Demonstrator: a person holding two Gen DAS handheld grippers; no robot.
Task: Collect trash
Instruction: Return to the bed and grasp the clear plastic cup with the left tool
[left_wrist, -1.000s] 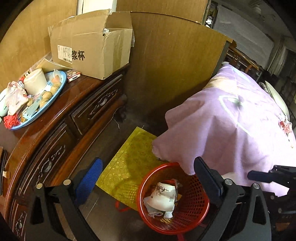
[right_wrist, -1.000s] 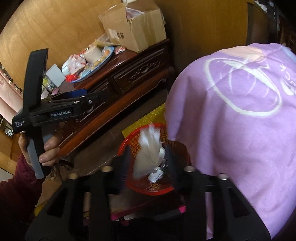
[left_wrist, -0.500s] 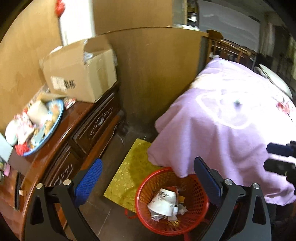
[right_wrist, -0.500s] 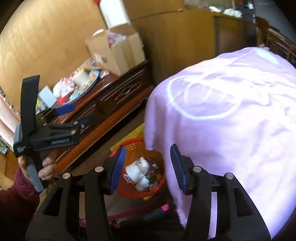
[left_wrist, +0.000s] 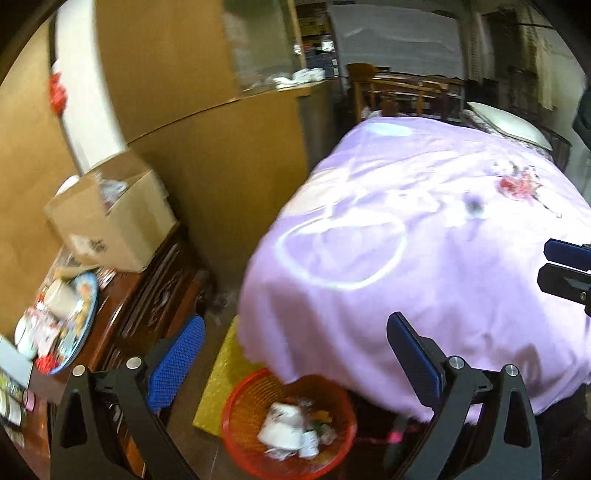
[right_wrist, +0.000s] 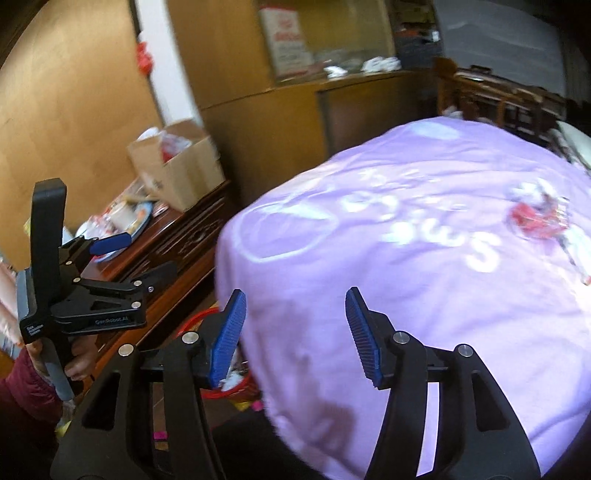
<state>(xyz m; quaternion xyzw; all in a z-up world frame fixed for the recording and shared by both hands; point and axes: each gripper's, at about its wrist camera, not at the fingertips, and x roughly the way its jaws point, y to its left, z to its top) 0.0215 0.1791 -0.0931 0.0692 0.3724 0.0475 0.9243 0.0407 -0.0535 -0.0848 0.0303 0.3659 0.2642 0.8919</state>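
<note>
Red trash basket (left_wrist: 255, 454) w/ crumpled paper (left_wrist: 284, 430) sat on floor below left gripper (left_wrist: 295, 354), jaws apart, empty. Right gripper (right_wrist: 295, 328) also apart, over purple cloth (right_wrist: 424, 258). "GenRobot.AI" read on left gripper body.

The left claw (right_wrist: 146, 254) carries "GenRobot.AI" in pale letters on its black body. Large white letters on the purple bedcover (right_wrist: 424, 266) are too blurred to read.
</note>
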